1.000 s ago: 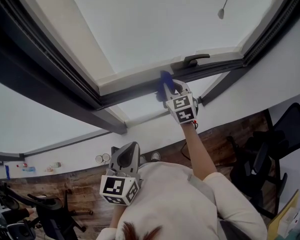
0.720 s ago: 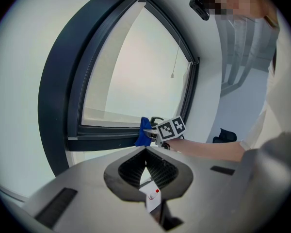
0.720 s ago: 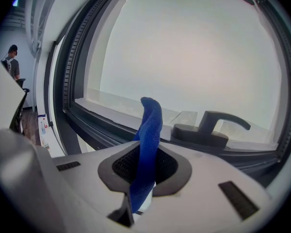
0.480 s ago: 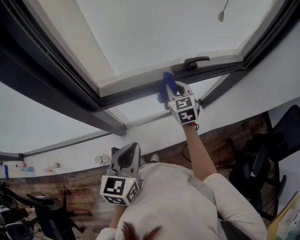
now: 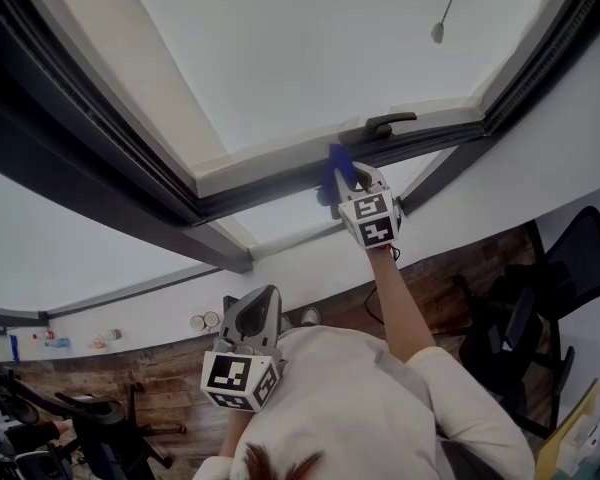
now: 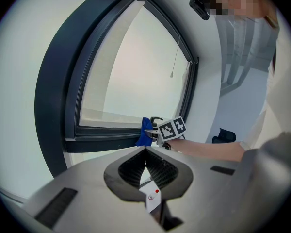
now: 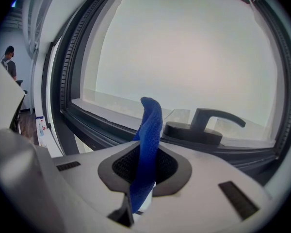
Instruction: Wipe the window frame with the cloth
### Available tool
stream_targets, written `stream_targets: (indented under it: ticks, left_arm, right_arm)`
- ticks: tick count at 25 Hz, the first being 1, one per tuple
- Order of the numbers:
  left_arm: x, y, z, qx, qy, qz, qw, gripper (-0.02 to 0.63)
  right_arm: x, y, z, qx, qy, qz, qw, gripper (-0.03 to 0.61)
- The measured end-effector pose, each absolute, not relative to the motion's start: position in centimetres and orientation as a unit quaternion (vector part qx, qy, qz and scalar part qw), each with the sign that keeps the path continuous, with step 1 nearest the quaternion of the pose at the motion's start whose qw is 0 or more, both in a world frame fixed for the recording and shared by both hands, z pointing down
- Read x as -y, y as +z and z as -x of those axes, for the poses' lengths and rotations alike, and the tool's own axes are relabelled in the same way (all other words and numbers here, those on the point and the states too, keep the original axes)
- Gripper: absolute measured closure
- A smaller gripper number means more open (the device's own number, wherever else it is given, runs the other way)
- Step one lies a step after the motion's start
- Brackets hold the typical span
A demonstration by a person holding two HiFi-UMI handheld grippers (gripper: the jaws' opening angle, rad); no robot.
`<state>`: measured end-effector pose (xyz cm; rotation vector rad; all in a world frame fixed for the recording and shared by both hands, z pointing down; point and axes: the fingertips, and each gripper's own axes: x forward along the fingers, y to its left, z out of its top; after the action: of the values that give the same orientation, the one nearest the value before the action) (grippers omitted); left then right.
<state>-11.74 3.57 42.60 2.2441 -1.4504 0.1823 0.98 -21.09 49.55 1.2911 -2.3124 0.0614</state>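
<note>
A blue cloth [image 7: 148, 144] stands up from my right gripper [image 7: 144, 171], whose jaws are shut on it. In the head view that right gripper [image 5: 352, 183] holds the blue cloth [image 5: 337, 168] against the dark lower window frame [image 5: 270, 183], just left of the black window handle [image 5: 390, 122]. The handle [image 7: 211, 123] sits close ahead on the right in the right gripper view. My left gripper [image 5: 255, 318] hangs low by the person's chest, shut with nothing in it. From the left gripper view the cloth [image 6: 145, 131] and the right gripper [image 6: 155, 136] show at the frame's bottom rail [image 6: 102, 135].
A pull cord [image 5: 441, 28] hangs in front of the pane. Dark side posts of the frame [image 5: 90, 148] run on the left and right. Office chairs [image 5: 525, 318] and an exercise bike [image 5: 90, 423] stand on the wooden floor below.
The right gripper and cloth have slid a little to the right along the lower frame toward the handle. The left gripper has stayed where it was.
</note>
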Motion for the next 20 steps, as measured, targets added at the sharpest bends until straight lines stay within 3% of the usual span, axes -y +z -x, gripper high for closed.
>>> stream_targets:
  ticks: [20]
  left_arm:
    - [-2.7, 43.0, 11.7, 0.527, 0.063, -0.813, 0.238, 0.604]
  right_arm:
    - [22.2, 49.3, -4.0, 0.834, 0.03, -0.498, 0.236, 0.532]
